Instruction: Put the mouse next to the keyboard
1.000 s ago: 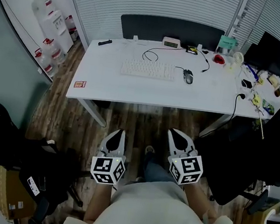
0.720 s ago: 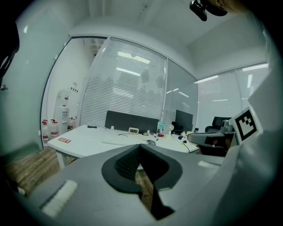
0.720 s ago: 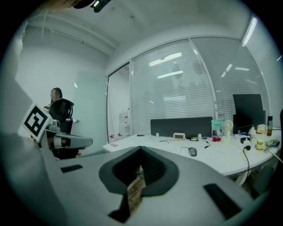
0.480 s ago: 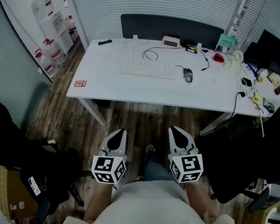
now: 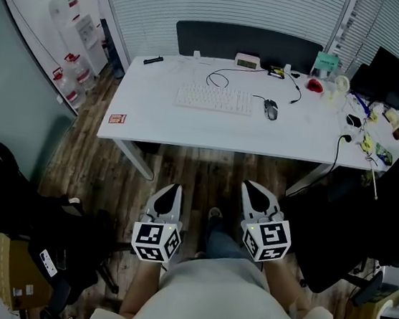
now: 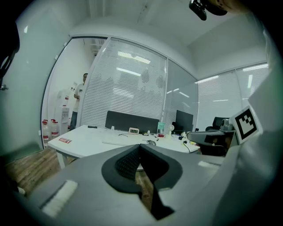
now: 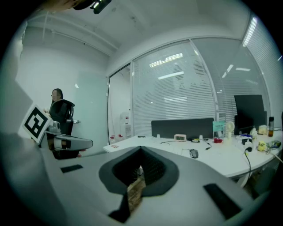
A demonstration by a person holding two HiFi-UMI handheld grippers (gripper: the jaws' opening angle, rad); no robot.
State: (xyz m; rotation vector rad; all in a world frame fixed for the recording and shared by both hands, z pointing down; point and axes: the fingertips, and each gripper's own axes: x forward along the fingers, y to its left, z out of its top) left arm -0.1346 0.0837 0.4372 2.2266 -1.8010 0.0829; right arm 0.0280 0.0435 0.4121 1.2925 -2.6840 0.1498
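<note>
Almost nothing has changed over the last second. The head view has drifted slightly, so the bench (image 5: 161, 118) sits a little differently in the frame. The left gripper (image 5: 170, 190) and the right gripper (image 5: 254, 191) have stayed low in front of the person's body, over the wooden floor and well apart from the bench. Both grippers have their jaws closed together with nothing between them; each gripper's own view shows only the distant bench beyond the meeting tips. The mouse (image 5: 269, 109) lies on the bench just beside the right end of the keyboard (image 5: 214, 98). Its place against the keyboard matches the earlier pictures, and its cable runs off toward the back of the bench. Neither gripper is reaching, and the mouse already rests next to the keyboard, so the placement looks finished rather than under way. If any work remains, it would call for the person to step forward first, since the bench is out of reach from here.
</note>
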